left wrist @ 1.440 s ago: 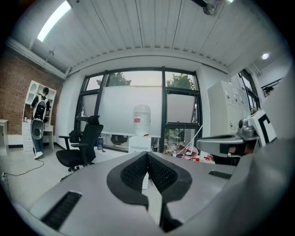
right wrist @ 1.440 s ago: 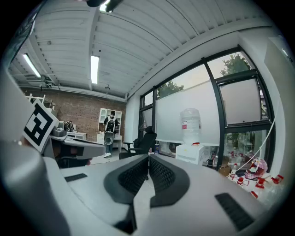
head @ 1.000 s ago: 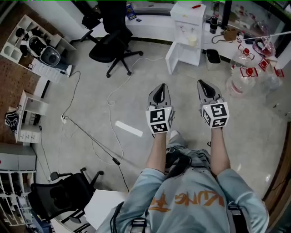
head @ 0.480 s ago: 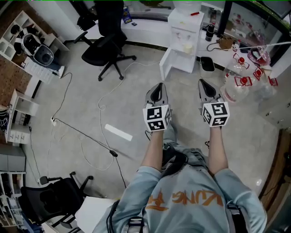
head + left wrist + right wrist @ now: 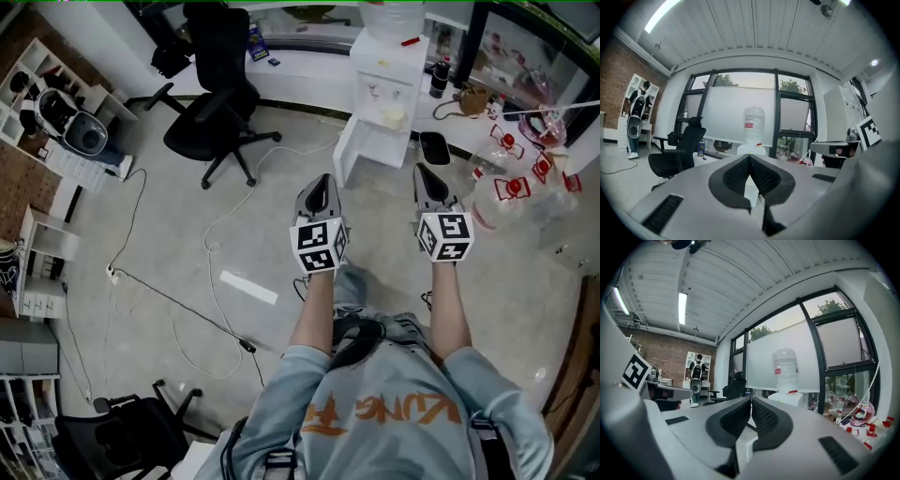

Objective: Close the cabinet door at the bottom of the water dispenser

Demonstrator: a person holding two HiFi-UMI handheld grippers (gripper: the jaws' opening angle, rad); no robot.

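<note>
The water dispenser (image 5: 389, 70) stands at the far edge of the floor against the window wall, well ahead of both hands. Its bottom cabinet door (image 5: 348, 153) hangs open, swung out to the left. The left gripper (image 5: 322, 180) and right gripper (image 5: 423, 170) are held side by side and apart from it, each with its jaws pressed together on nothing. The door looks like a thin, stiff, light panel on hinges, so it should swing with little force. A flat push on its outer face near the free edge, far from the hinge, seems the best contact. No grasp is needed, and a gentle shove should avoid rocking the top-heavy unit. Only the head view shows the open door, along with a loose cable (image 5: 216, 225) trailing across the floor. The two gripper views show the bottle (image 5: 753, 124) on top, but their own jaws hide the cabinet.
</note>
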